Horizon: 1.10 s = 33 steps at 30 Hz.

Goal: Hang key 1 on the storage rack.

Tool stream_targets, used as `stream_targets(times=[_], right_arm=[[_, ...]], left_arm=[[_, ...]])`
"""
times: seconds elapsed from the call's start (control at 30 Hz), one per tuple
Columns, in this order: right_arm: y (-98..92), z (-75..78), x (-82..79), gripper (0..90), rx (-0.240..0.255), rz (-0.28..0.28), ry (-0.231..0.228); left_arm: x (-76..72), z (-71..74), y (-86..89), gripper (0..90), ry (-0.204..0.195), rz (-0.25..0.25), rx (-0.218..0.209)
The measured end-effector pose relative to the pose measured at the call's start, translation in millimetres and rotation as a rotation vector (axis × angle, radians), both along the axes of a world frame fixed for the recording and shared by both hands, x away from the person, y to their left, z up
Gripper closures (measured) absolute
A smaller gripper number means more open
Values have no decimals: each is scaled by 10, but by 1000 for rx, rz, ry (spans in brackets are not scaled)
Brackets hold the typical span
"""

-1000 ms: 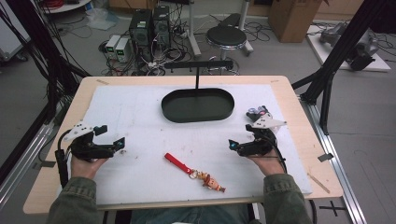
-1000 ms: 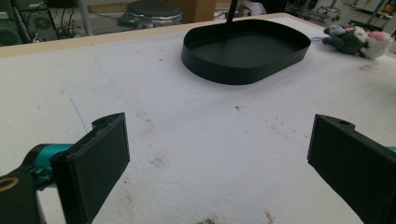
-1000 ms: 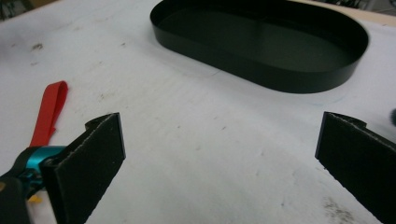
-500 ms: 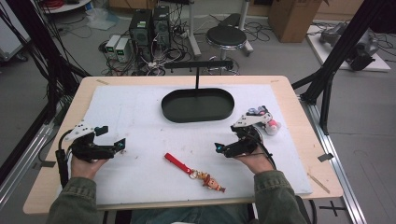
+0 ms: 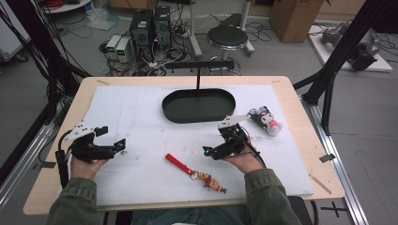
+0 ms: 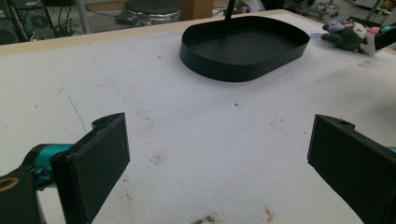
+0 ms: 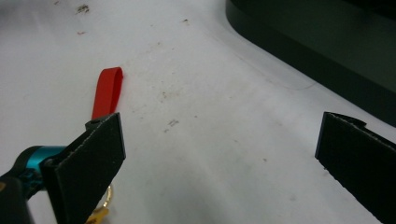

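My right gripper (image 5: 212,152) hung with its jaws spread wide and nothing between them, low over the white mat (image 5: 141,117) and aimed toward the red keychain (image 5: 193,172). In the right gripper view the red strap (image 7: 107,92) lay just past the left-hand jaw, with a glint of the gold ring (image 7: 103,207) under it. On the high view the keychain sat near the table's front edge, at about seven o'clock from that gripper and close to it, strap end pointing to ten o'clock and the little figure (image 5: 215,183) at the other end.

To do the pickup well, I judged I should swing the jaws further left until the strap sat midway between them, cross it squarely and bite near the ring, since the flat strap could slip away.

The black tray (image 5: 199,106) lay at twelve o'clock, the plush toy (image 5: 265,120) at two o'clock. My left gripper (image 5: 109,146) rested wide open, empty, well apart at nine o'clock.
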State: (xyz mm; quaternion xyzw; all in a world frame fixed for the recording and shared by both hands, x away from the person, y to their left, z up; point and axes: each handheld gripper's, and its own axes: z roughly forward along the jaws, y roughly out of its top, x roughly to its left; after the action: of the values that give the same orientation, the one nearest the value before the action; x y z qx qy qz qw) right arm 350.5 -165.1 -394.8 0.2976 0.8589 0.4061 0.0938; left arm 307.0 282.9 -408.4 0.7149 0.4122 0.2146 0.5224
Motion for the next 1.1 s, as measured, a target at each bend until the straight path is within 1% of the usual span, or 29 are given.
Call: stream_targets(times=[0.03,0.1,0.17,0.2,0.23,0.27,0.37,0.47,0.53,0.6,0.63,0.7,0.87,1.03,1.07,1.1], right_arm=[[38,-2,3,7,2,7,15],[117,-11,10,6,1,27,23],[202,-26,20,7,-11,45,30],[244,-33,19,7,-17,51,41],[244,-33,19,7,-17,51,41],[335,-53,21,7,-36,75,51],[439,-84,17,7,-57,93,73],[532,-120,3,7,-71,109,90],[594,-143,-11,7,-91,126,105],[653,-166,-26,7,-105,137,113],[680,-179,-30,7,-113,143,110],[734,-199,-43,7,-129,157,118],[857,-246,-63,7,-163,170,122],[925,-281,-73,6,-190,182,123],[938,-290,-75,7,-198,188,114],[952,-294,-87,7,-206,189,119]], left_arm=[[3,-3,4,60,7,-1,12],[6,-7,2,59,10,2,16],[5,-8,-1,60,11,3,18],[4,-7,-1,59,15,-1,20],[4,-7,-1,59,15,-1,20],[11,-13,-2,59,25,-1,28],[16,-17,-6,60,35,-1,32],[22,-26,-10,60,56,-8,32],[26,-29,-14,60,59,-13,42],[25,-30,-19,60,59,-14,41],[26,-30,-19,60,58,-15,43],[23,-29,-19,60,58,-12,40],[27,-32,-17,60,63,-8,46],[23,-28,-10,60,65,-3,46],[23,-28,-10,60,66,-2,45],[26,-31,-9,60,69,-4,47]])
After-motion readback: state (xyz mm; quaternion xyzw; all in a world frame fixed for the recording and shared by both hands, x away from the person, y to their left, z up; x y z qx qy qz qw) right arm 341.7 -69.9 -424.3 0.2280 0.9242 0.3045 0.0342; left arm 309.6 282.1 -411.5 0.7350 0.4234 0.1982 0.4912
